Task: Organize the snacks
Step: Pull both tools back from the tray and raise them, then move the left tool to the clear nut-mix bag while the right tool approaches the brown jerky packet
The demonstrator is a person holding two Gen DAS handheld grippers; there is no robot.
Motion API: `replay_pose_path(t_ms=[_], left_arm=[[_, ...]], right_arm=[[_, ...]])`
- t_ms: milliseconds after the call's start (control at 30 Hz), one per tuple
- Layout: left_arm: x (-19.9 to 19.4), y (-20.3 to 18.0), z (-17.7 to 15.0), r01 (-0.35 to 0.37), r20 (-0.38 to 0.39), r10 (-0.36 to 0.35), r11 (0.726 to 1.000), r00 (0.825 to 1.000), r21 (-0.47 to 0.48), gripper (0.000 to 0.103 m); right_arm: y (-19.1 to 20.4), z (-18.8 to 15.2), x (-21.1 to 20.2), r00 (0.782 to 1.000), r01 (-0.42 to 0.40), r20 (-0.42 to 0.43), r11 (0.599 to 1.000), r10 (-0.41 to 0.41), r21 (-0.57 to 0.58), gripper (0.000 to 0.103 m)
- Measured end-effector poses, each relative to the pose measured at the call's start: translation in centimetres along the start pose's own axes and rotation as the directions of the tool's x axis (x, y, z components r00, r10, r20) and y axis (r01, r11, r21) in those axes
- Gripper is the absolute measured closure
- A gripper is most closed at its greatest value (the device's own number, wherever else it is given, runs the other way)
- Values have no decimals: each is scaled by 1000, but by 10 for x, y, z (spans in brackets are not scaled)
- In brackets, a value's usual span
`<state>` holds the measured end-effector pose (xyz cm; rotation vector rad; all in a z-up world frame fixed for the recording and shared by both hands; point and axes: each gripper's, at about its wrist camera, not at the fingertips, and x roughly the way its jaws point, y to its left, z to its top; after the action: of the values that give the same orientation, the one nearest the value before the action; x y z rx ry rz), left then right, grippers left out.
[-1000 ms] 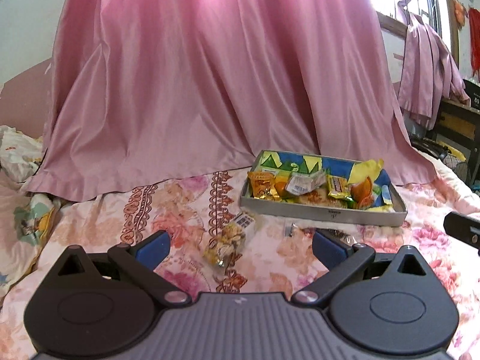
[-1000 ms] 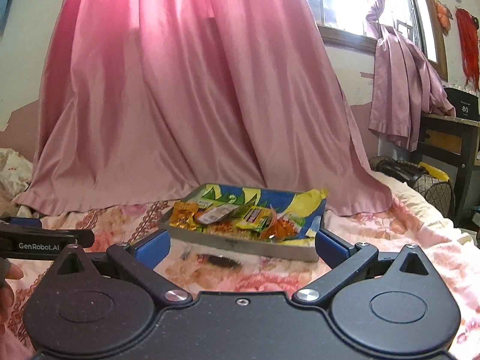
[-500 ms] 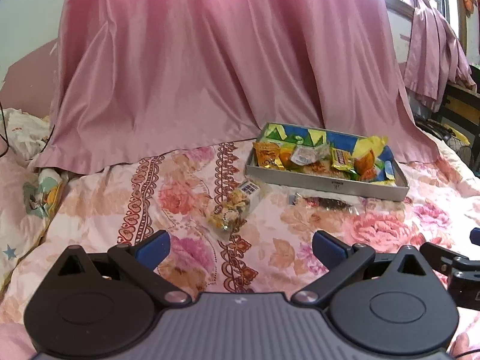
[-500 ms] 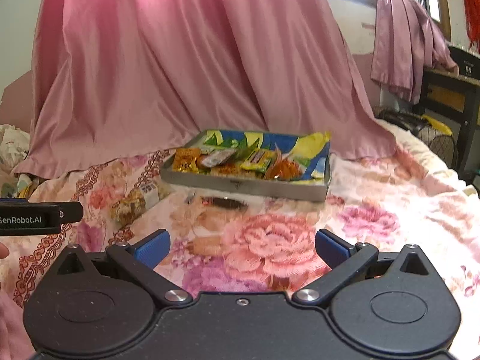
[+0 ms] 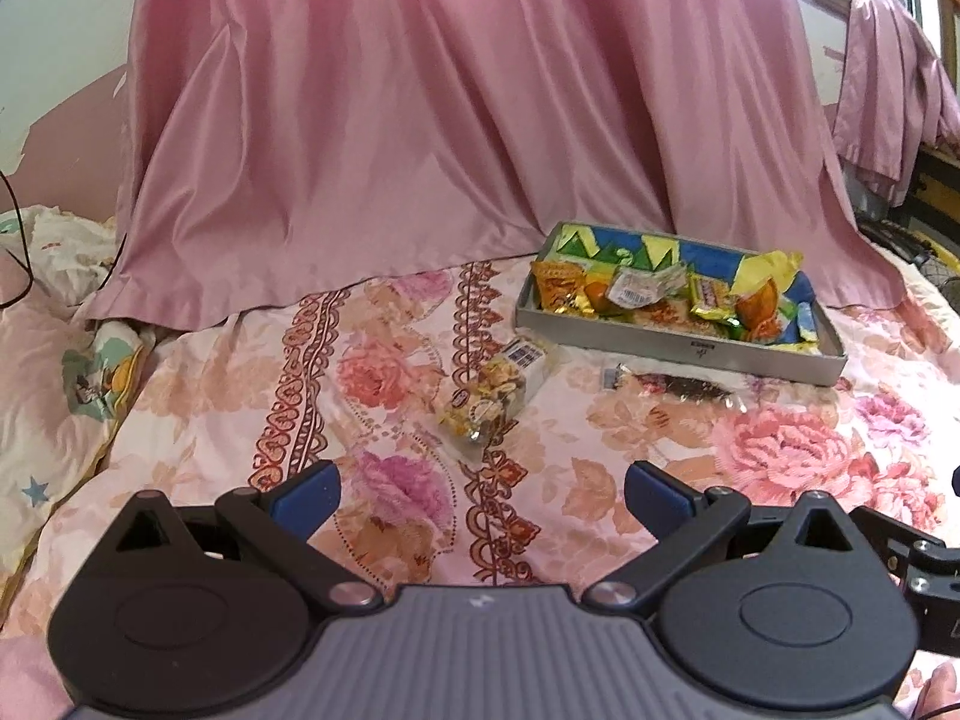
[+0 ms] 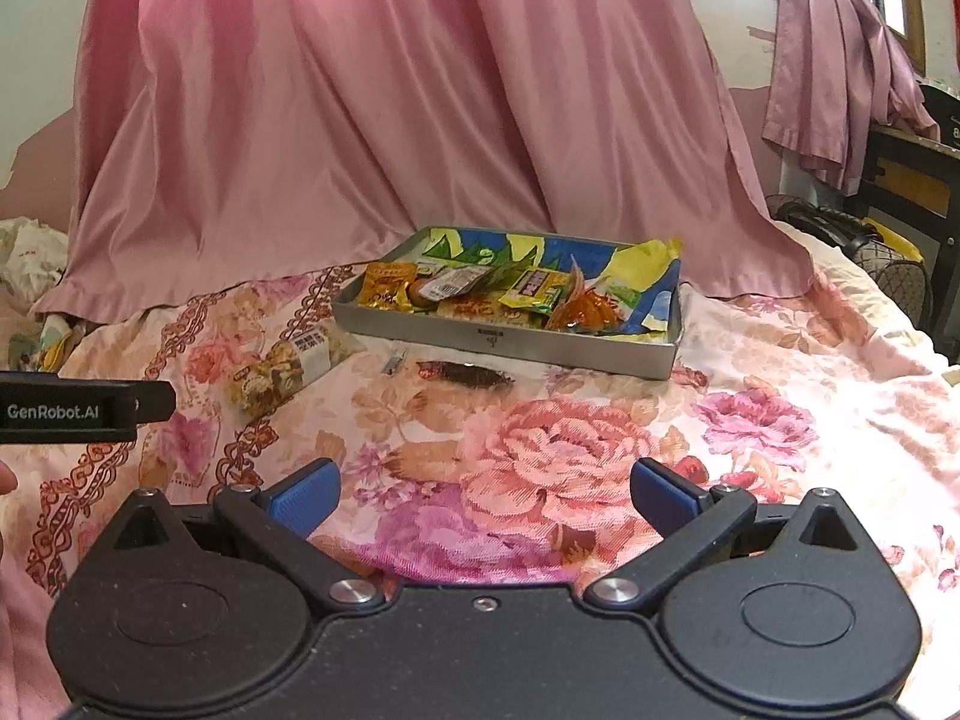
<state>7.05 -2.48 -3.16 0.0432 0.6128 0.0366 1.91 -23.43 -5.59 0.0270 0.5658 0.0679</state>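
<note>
So both grippers have pulled back from the tray (image 5: 678, 347) over the last second. A second ago the tray sat close in front of them; now it's well ahead, and a lot more of the flowered bedspread (image 6: 558, 462) shows between the fingers and the snacks.

The left gripper (image 5: 480, 495) is wide open with nothing in it. The clear bag of mixed snacks (image 5: 489, 396) lies on the bedspread straight ahead of it, just short of the tray's near left corner. The right gripper (image 6: 486, 489) is spread just as wide and also empty. The dark wrapped snack (image 6: 465, 373) is ahead of it and a bit left, lying just in front of the tray's near wall, apart from it as far as I can tell.

The tray already holds a pile of packets, orange, yellow and green ones. My read: the retreat is a reset, not a finish. Two snacks are still outside the tray, and each one lines up roughly with a gripper, so the next job looks like reaching forward again for those two.
</note>
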Motion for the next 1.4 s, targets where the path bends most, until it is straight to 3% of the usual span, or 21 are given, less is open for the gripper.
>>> replay_pose_path(t_ms=[333,633,767,833,967,1167,1400], left_arm=[[5,-3,4,14,-29,-14,999,999,30,0],[28,12,27,55,-66,-55,998,996,-9,0],[41,24,39,86,-62,-89,995,994,-42,0],[49,27,45,88,-62,-90,996,994,-31,0],[72,30,55,73,-74,-71,997,995,24,0],[107,26,62,91,-110,-85,994,990,55,0],[140,3,64,86,-98,-67,974,993,208,0]], right_arm=[[4,1,4,999,-21,-26,1000,21,-16,1],[-1,15,15,999,-34,-26,998,33,-50,1],[-4,22,22,998,-63,-34,994,60,-90,1],[-7,28,26,993,-116,-49,989,112,-88,1],[-8,39,36,986,-169,-45,968,163,-185,1],[-4,48,70,978,-207,-53,906,202,-370,1],[-3,50,124,951,-308,-120,855,284,-417,1]])
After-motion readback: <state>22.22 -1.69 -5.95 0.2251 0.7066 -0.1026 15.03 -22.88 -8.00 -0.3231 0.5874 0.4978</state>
